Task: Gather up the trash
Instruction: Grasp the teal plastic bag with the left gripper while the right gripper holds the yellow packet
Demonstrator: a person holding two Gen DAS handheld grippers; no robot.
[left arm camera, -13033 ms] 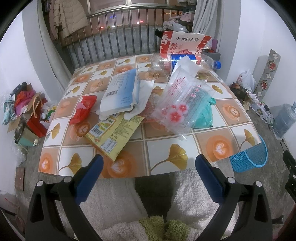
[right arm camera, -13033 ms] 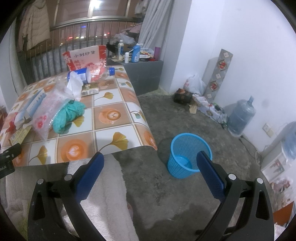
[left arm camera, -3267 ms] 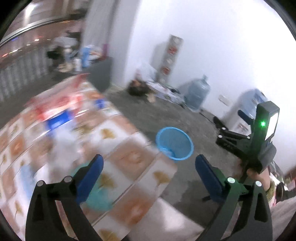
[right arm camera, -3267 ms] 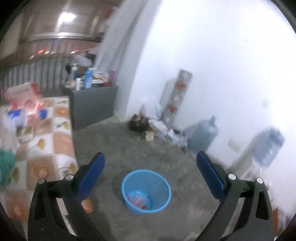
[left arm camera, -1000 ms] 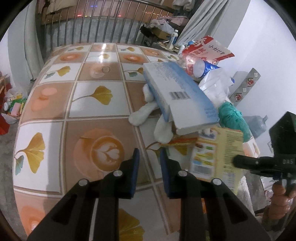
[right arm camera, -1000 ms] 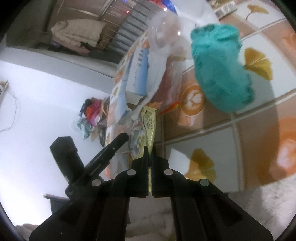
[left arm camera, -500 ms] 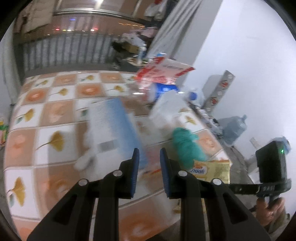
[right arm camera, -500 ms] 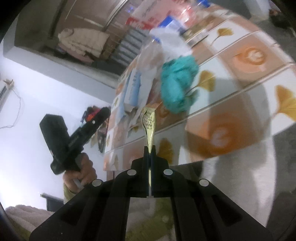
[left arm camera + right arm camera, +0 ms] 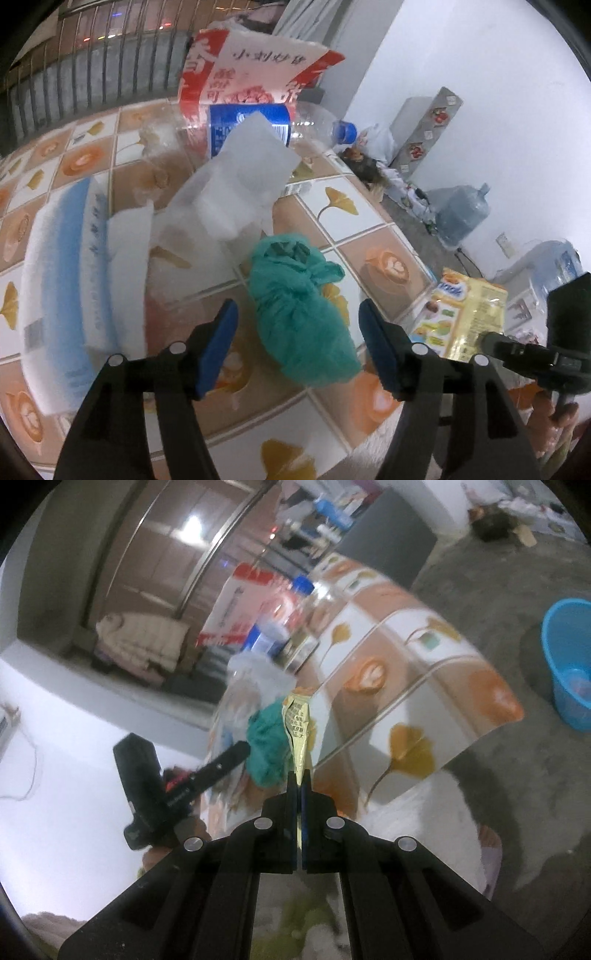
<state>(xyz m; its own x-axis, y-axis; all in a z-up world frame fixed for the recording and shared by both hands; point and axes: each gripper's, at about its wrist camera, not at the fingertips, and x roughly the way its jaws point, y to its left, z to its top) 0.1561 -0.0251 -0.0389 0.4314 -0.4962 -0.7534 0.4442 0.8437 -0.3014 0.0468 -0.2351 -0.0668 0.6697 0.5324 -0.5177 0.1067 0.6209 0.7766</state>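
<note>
- Right gripper: fingers pressed together on the bottom edge of the yellow snack wrapper. A second ago the wrapper lay at the near right edge of the table among the litter; here it was lifted clear of the tabletop.
- Yellow snack wrapper: held edge-on in the right wrist view, its long axis running up and away from the jaws, free end crumpled and pointing far. In the left wrist view it showed its printed face, off the table's right edge.
- Left gripper: fingers parted, holding nothing. A second ago they stood nearly together; they had since spread to either side of the teal plastic bag.
- Teal plastic bag: resting on the tiled table, a bundled lump, long axis running near to far between the left fingers.
- Blue basket: on the floor, right of the table and well apart from the wrapper.
- Judgement: one piece was in hand and ready to carry to the basket; the teal bag looked the next pick.
- Remaining on table: blue-and-white pack, white tissue, clear bottle, red-and-white carton.
</note>
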